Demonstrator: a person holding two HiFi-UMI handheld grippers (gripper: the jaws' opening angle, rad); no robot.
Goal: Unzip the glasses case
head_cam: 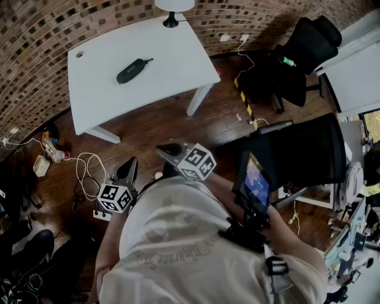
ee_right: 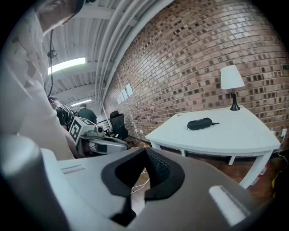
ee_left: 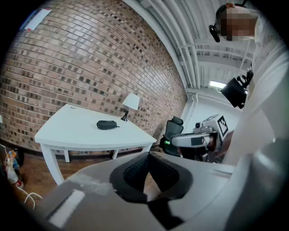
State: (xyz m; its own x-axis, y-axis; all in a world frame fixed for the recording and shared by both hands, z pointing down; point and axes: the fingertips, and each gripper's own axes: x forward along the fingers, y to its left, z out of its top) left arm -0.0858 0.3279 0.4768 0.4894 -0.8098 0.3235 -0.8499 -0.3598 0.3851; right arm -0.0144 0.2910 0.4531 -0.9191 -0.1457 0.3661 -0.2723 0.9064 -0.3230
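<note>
1. the brick wall (head_cam: 35, 47) curves behind everything. only the two gripper views show the ceiling and its strip lights above it.
2. the white table (head_cam: 119, 47) stands in front of that wall. the head view alone shows its whole top from above, plus the cables (head_cam: 89, 172) on the wood floor off its near left corner.
3. a black office chair (head_cam: 303, 53) stands off the table's right side. the head view and the left gripper view catch it, while the right gripper view instead shows a second person (ee_right: 84, 113) far back.
4. the left gripper (head_cam: 129, 169) is held low in front of the person's body. its jaws are closed, the pads meeting at the tip with nothing between them.
5. the right gripper (head_cam: 168, 148) is beside it, jaws likewise closed and empty. each gripper view shows the other gripper's marker cube.
6. the lamp (head_cam: 172, 12) stands at the table's far edge.
7. the glasses case (head_cam: 133, 70) lies flat around the middle of the tabletop, in from every edge. it is well apart from both pairs of jaws, with open floor between.
</note>
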